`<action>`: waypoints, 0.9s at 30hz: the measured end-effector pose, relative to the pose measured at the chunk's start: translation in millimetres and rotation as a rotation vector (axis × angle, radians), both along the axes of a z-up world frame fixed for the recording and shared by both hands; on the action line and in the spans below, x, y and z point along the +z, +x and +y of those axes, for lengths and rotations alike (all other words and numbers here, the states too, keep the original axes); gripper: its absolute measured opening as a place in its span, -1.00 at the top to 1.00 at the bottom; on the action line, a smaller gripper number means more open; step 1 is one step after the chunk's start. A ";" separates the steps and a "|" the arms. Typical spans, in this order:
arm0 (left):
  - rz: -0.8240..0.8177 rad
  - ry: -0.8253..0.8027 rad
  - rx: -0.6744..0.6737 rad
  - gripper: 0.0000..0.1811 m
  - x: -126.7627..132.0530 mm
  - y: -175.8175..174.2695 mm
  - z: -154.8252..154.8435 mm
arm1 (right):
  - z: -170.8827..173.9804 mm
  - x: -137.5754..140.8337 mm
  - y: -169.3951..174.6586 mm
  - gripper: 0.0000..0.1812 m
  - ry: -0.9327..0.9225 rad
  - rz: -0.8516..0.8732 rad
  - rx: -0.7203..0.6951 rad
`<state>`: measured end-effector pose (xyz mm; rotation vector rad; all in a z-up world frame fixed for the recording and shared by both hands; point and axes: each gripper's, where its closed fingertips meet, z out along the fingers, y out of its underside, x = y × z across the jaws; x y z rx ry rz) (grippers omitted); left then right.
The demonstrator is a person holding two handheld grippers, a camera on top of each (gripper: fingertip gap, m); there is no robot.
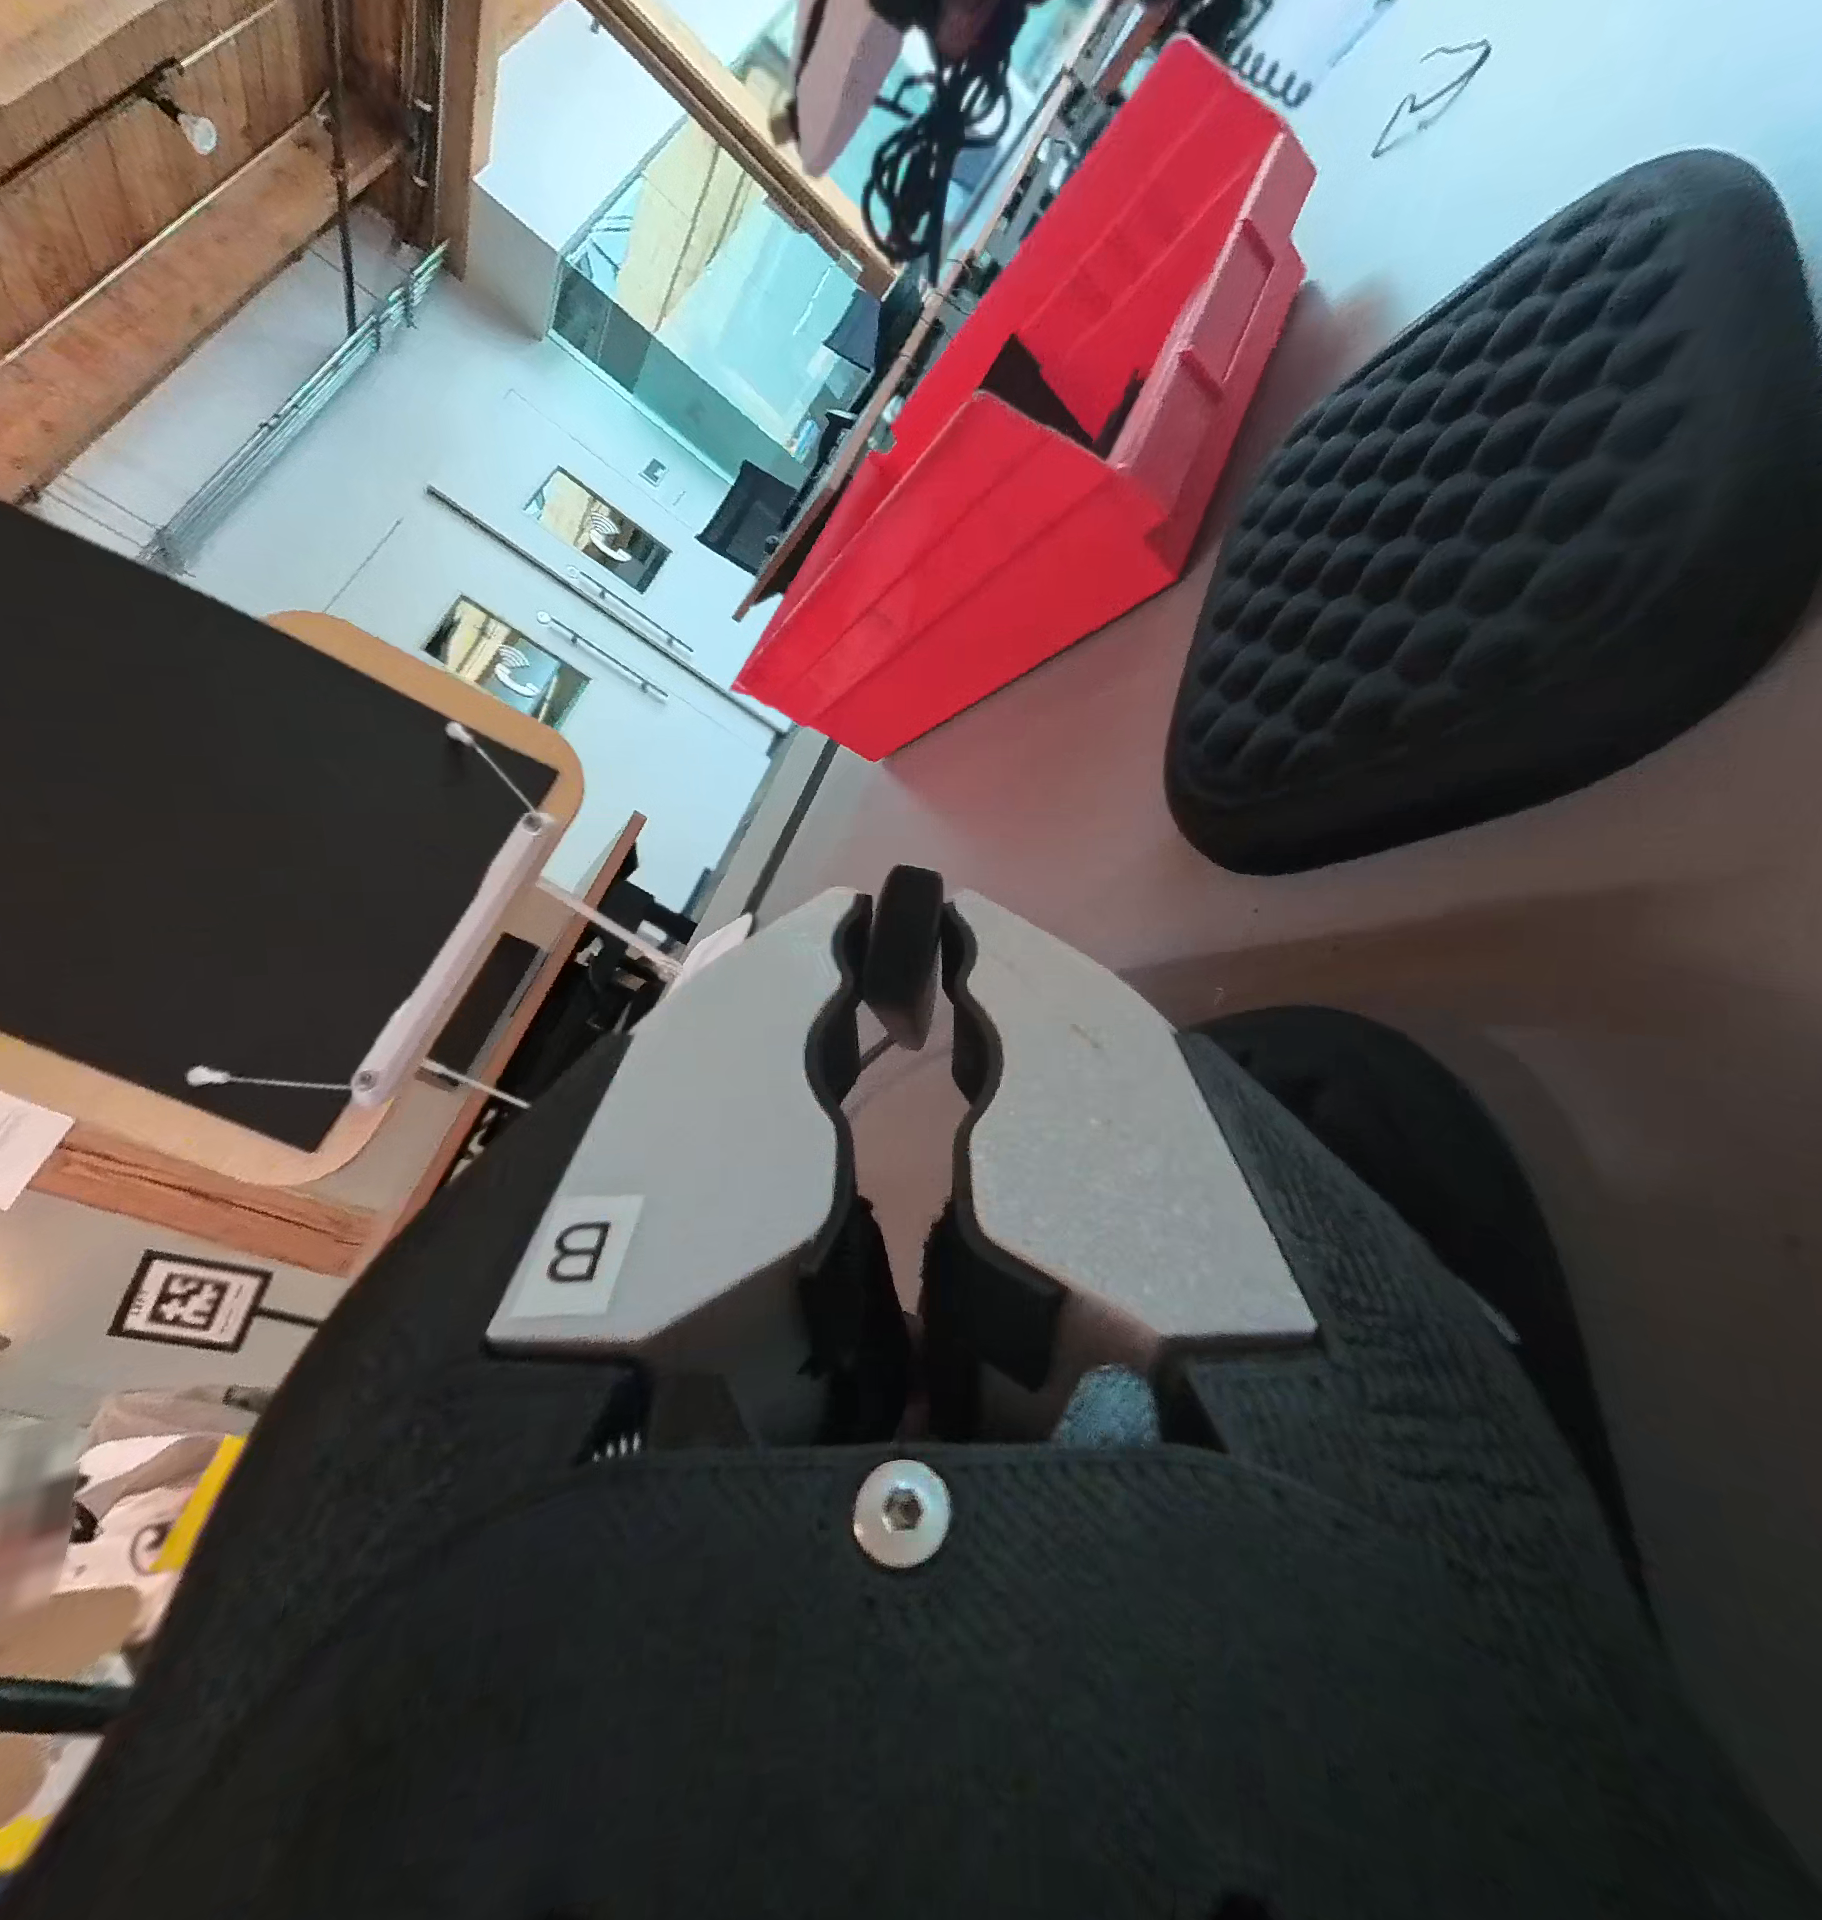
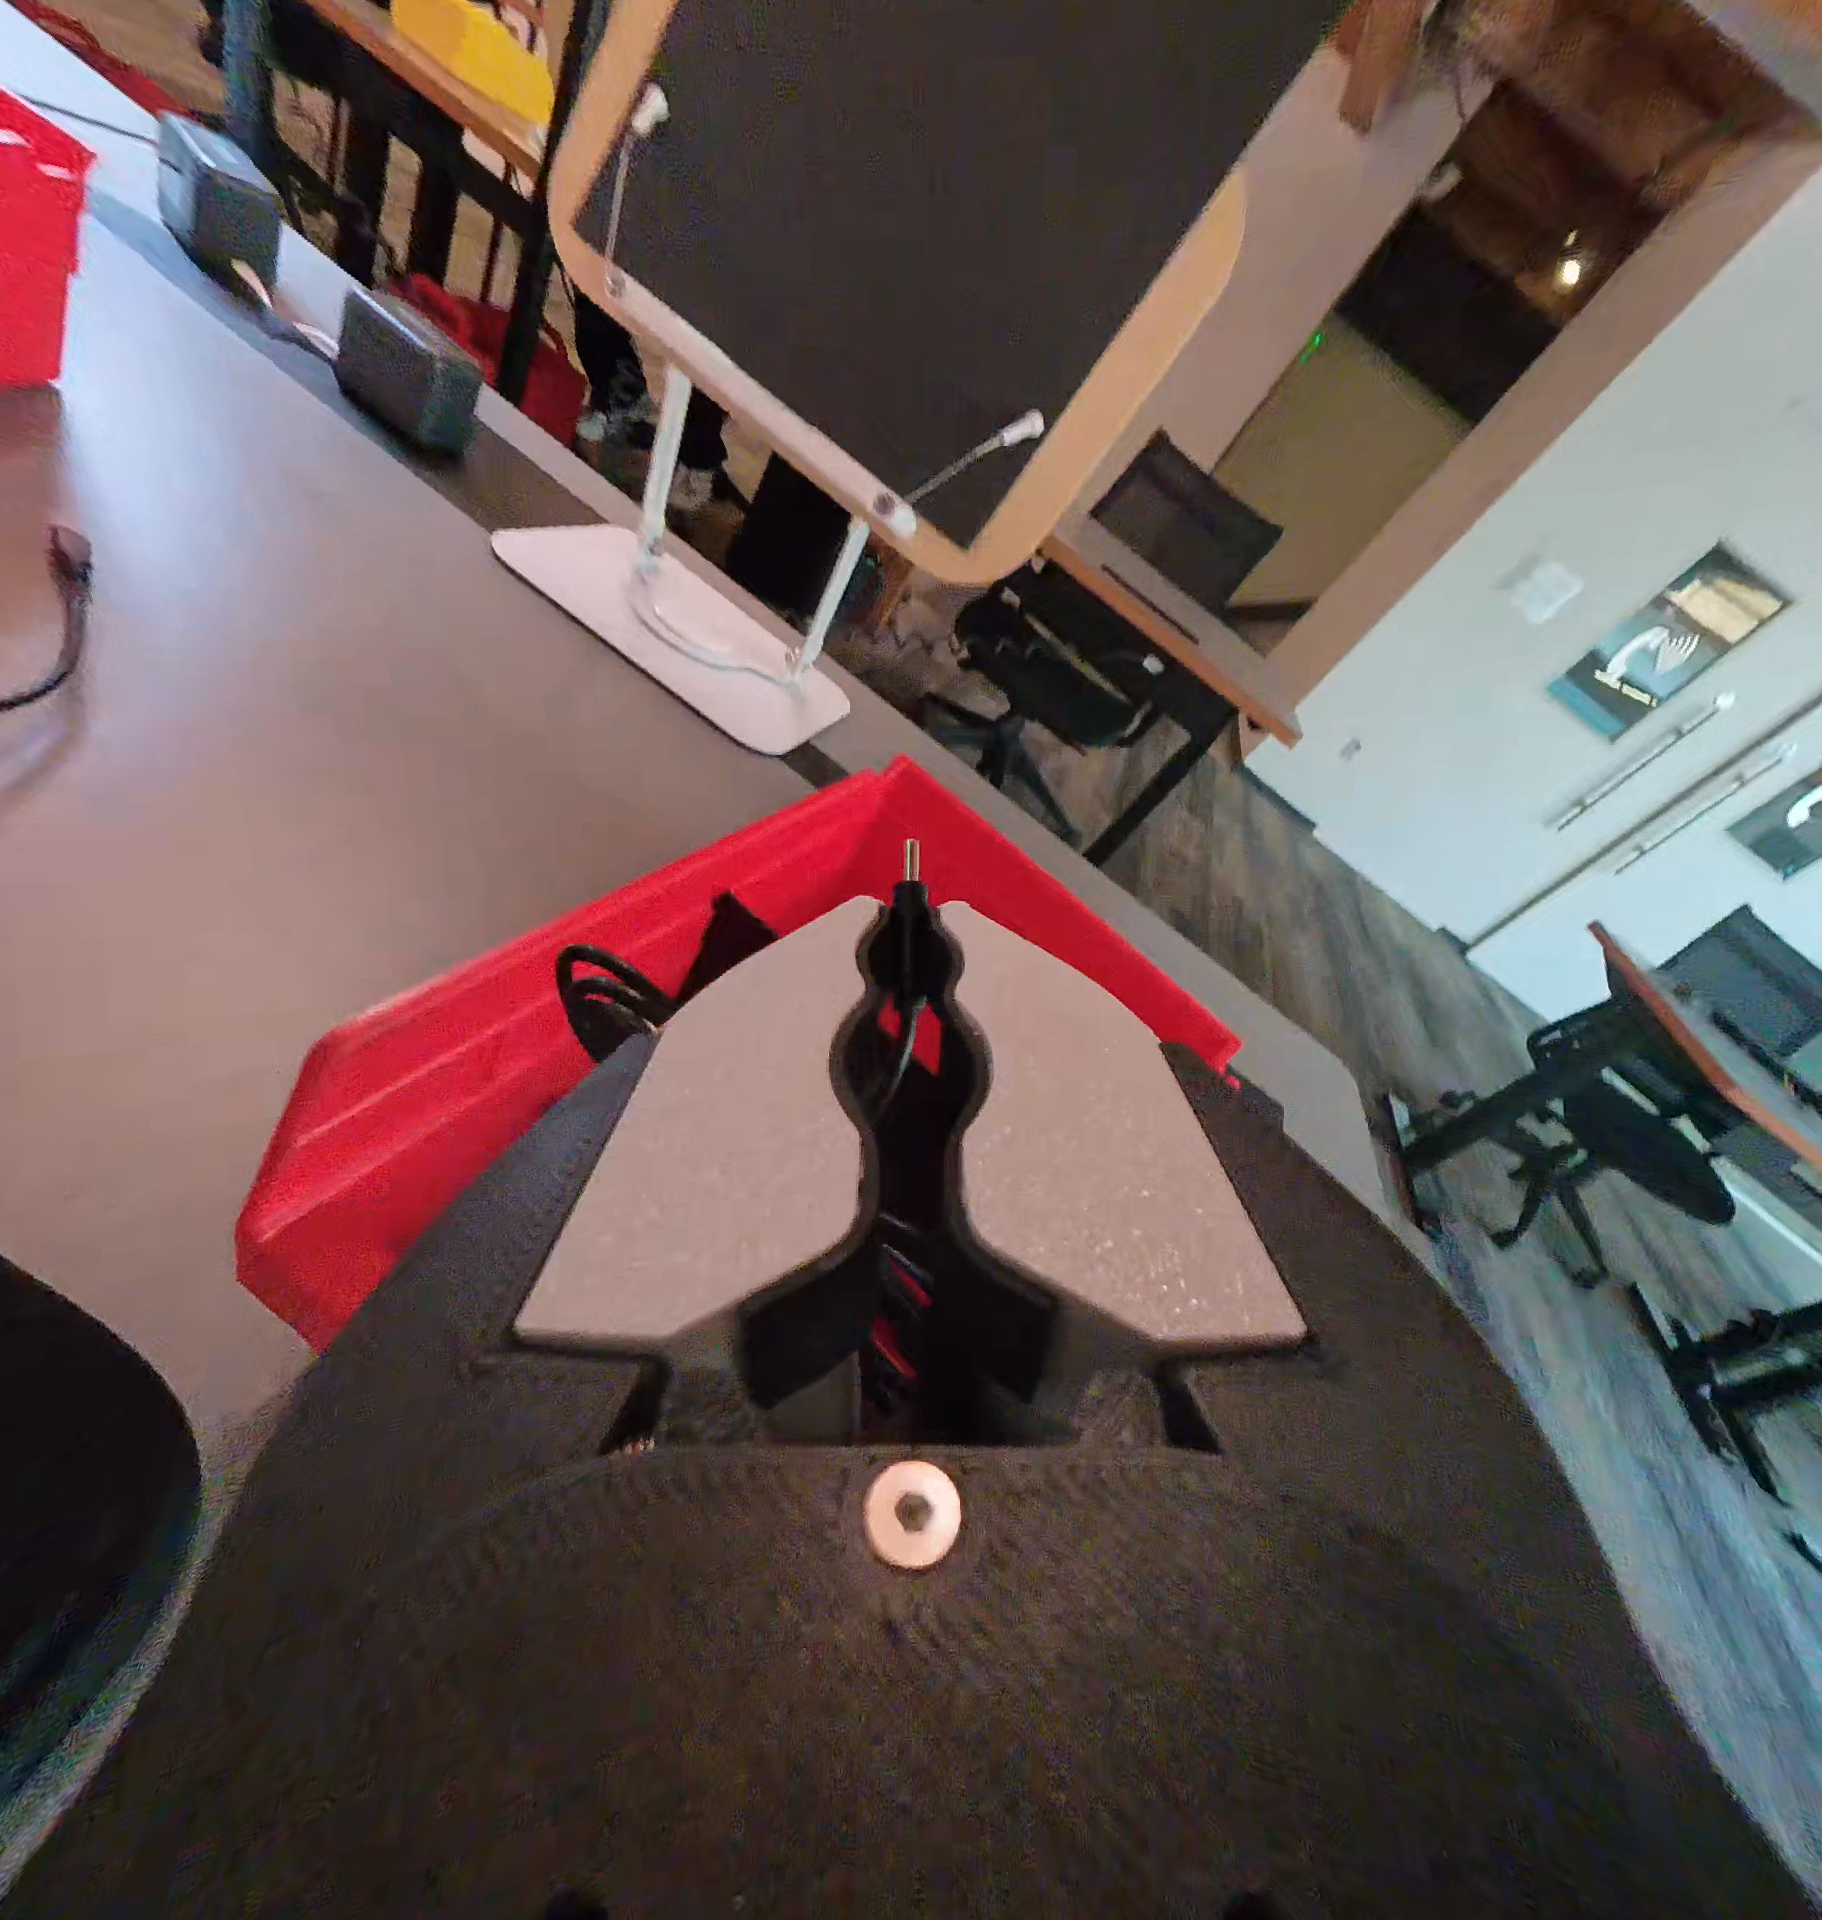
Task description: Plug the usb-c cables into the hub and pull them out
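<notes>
In the left wrist view my left gripper (image 1: 905, 920) is shut on a small black flat piece (image 1: 905, 961), apparently the hub seen edge-on, with a thin wire trailing back between the fingers. It is held above the grey table (image 1: 1042, 831). In the right wrist view my right gripper (image 2: 909, 920) is shut on the black plug of a USB-C cable (image 2: 907, 935). The plug's metal tip (image 2: 911, 860) sticks out past the fingertips, and the thin cable runs back between the fingers. The right gripper hovers over a red bin (image 2: 450, 1081) holding black cables (image 2: 606, 997).
A red bin (image 1: 1042, 468) and a black dimpled pad (image 1: 1509, 499) lie ahead of the left gripper. A second black pad (image 1: 1406, 1143) lies beneath it. In the right wrist view there are a white stand base (image 2: 668, 634), two grey boxes (image 2: 408, 374), a loose black cable (image 2: 55, 623) and another red bin (image 2: 3, 260).
</notes>
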<state>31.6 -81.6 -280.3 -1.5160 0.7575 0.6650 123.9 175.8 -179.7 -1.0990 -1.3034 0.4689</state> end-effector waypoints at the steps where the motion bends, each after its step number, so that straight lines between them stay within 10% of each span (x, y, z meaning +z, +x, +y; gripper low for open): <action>1: 0.013 -0.021 -0.003 0.89 -3.9 1.4 1.1 | 8.9 -8.8 0.2 0.95 -0.024 -0.032 -0.031; 9: 0.014 -0.024 0.007 0.88 -5.0 -0.2 2.5 | 33.4 -76.4 0.1 0.90 -0.132 -0.321 -0.142; 17: -0.039 0.015 -0.008 0.88 2.3 -3.4 -0.9 | 19.2 -59.7 1.7 0.32 -0.094 -0.245 -0.095; 24: -0.100 0.068 -0.015 0.88 10.1 -6.9 -2.8 | -112.7 13.1 -21.7 0.13 0.233 0.242 0.358; 27: -0.099 0.088 -0.019 0.88 12.8 -7.6 -3.1 | -174.9 4.0 -35.4 0.12 0.402 0.250 0.536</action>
